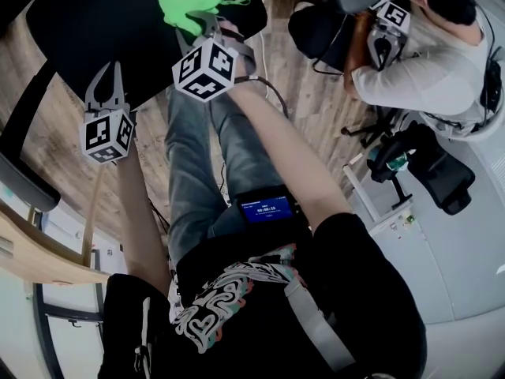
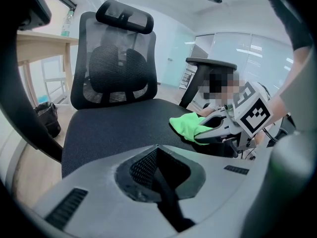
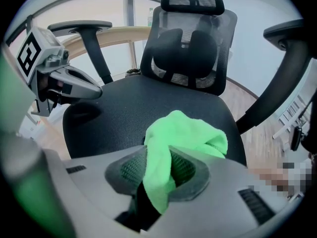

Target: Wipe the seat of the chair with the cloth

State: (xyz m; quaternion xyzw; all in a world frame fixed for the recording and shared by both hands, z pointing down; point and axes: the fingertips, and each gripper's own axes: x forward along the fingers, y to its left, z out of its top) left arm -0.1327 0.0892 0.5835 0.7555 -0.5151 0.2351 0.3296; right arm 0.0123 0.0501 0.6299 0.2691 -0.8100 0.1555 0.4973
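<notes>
Fingers (image 3: 130, 168) of my right gripper (image 3: 157, 180) are clamped on a fold of the green cloth (image 3: 190, 133). The rest of the cloth lies bunched on the black chair seat (image 3: 129, 103), toward the seat's right side as I face the mesh backrest (image 3: 190, 53). My left gripper (image 2: 157, 148) has its jaws pressed together with nothing between them. It is positioned over the front left part of the seat, apart from the cloth. Contact with the seat cannot be determined.
</notes>
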